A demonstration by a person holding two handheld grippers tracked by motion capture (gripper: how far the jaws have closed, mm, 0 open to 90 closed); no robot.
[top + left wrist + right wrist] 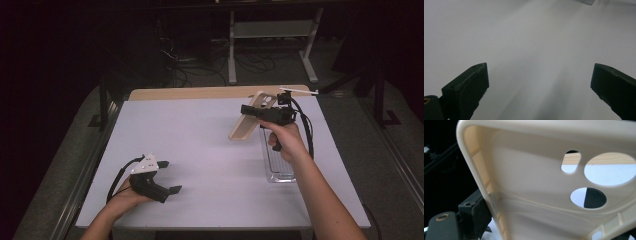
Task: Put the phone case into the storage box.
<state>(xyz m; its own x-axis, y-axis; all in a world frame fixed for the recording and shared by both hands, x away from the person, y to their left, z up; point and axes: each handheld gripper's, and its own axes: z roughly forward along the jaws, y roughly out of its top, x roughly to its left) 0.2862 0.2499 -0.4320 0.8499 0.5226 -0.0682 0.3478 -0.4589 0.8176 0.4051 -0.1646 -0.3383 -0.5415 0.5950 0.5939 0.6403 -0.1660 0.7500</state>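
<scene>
Low at the near left, the left hand-held gripper (167, 176) hovers wide open over bare white surface (200, 145), holding nothing. Farther right, the right hand-held gripper (248, 111) clamps a cream plastic phone case (248, 121), raised and tilted beside a clear rectangular tray (278, 162) near the surface's right edge.

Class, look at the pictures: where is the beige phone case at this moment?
In the high view the beige phone case is at the table's right rear, tilted and clamped in the right gripper, above the far end of the clear tray.
</scene>
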